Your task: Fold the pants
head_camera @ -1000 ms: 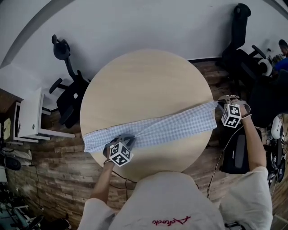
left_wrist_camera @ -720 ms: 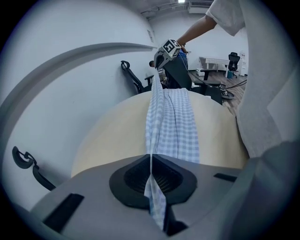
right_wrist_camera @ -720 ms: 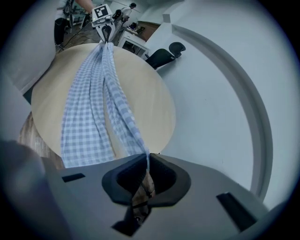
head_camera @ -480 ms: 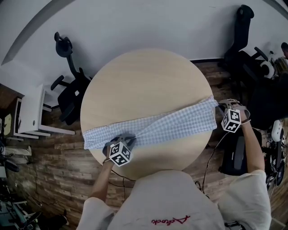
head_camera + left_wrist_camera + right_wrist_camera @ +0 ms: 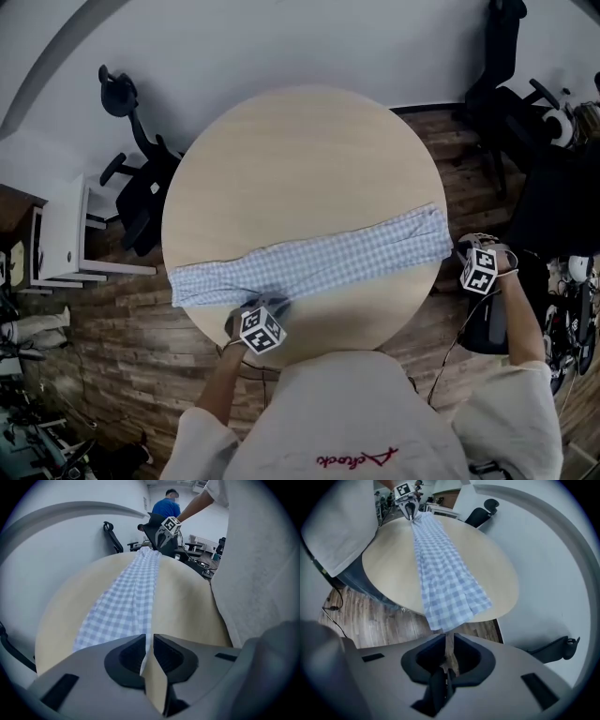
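Left gripper view: my left gripper had its jaws pressed together on a thin edge of the pants, just a sliver of check cloth. Over on the other side, my right gripper hung just off the table rim. Its jaws were all but closed, with the pants' corner running straight into them. Between the two, the pants lay stretched in a long strip across the table, a ridge down the middle. Trouble spots, as I judged it: both bites were shallow, so a sharp lift could pull the cloth free. The right end overhung the rim and could slide off, and an uneven pull would fold it crooked.
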A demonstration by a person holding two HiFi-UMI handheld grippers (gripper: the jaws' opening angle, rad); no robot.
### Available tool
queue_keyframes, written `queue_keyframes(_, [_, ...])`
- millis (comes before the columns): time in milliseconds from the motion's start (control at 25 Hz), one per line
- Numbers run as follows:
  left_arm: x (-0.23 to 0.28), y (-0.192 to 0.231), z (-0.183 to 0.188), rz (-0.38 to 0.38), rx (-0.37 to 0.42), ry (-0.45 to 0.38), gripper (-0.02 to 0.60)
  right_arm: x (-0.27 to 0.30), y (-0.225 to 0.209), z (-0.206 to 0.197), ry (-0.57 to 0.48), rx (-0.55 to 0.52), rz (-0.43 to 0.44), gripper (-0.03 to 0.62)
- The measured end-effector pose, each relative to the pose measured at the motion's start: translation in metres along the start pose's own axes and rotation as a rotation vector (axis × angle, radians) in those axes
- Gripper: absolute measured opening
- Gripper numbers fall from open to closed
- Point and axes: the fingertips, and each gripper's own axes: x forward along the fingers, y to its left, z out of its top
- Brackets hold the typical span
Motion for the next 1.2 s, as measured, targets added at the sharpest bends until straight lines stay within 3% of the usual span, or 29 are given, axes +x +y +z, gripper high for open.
queue_keyframes(160, [0.001,-0.002,0.009,0.021,0.016,-0.011,0.043,-0.009,-0.028,0.025,-0.083,0.084,-0.067,0.046])
queue_keyframes(320, [-0.006,0.008,0.008,0.076,-0.028,-0.025,0.041,-0.018,-0.060,0.066,-0.200,0.151,-0.129,0.043])
queue_keyframes(560, [-0.029,0.031,-0.009,0.196,-0.118,-0.040,0.034,-0.018,-0.072,0.133,-0.308,0.149,-0.140,0.032])
queue_keyframes(920, [-0.066,0.055,-0.073,0.310,-0.376,-0.160,0.034,-0.016,-0.050,0.270,-0.429,0.208,-0.102,0.032])
queue_keyframes(1080, [-0.089,0.068,-0.117,0.354,-0.479,-0.210,0.034,-0.020,-0.034,0.342,-0.474,0.238,-0.077,0.032])
queue_keyframes(1200, [-0.109,0.083,-0.156,0.393,-0.601,-0.267,0.035,-0.021,-0.015,0.400,-0.507,0.241,-0.053,0.032])
